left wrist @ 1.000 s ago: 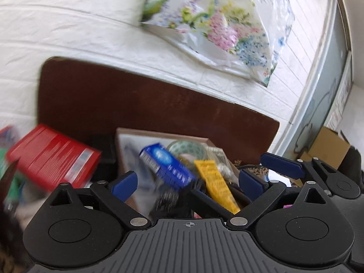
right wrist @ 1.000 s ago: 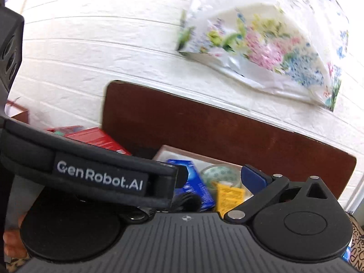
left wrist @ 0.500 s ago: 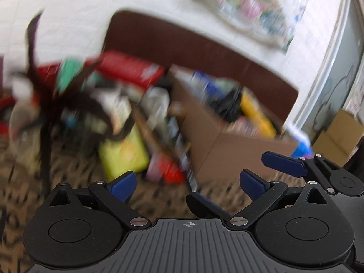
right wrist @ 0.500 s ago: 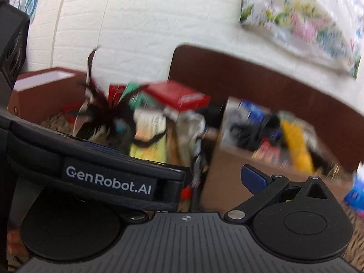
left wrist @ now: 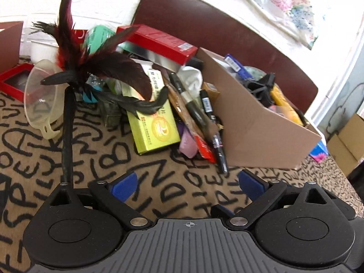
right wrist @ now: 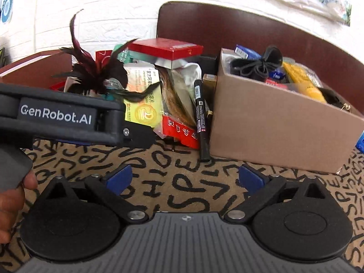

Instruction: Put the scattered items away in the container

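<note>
- Both views have dropped since a second ago: back then mostly white brick wall and the box top, now the tan cloth with black scribbled letters [left wrist: 173,173] fills the lower half.
- Nearest, the left gripper [left wrist: 188,185] has its blue-padded fingers spread wide but closing a bit, nothing between them.
- Same deal with the right gripper [right wrist: 184,179]: wide apart, easing inward, only cloth in the gap.
- Just past them, middle of frame, is the scattered pile: a black marker pen [right wrist: 201,116] leaning against the box, a yellow-green flat carton [left wrist: 152,125], a dark red-and-black feather wand [left wrist: 91,68] at upper left, plus a clear plastic bowl [left wrist: 41,100] at far left.
- Right of centre sits the brown cardboard box [left wrist: 257,122], already holding stuff.
- Farthest back, a long red box [left wrist: 159,41] tops the pile.
</note>
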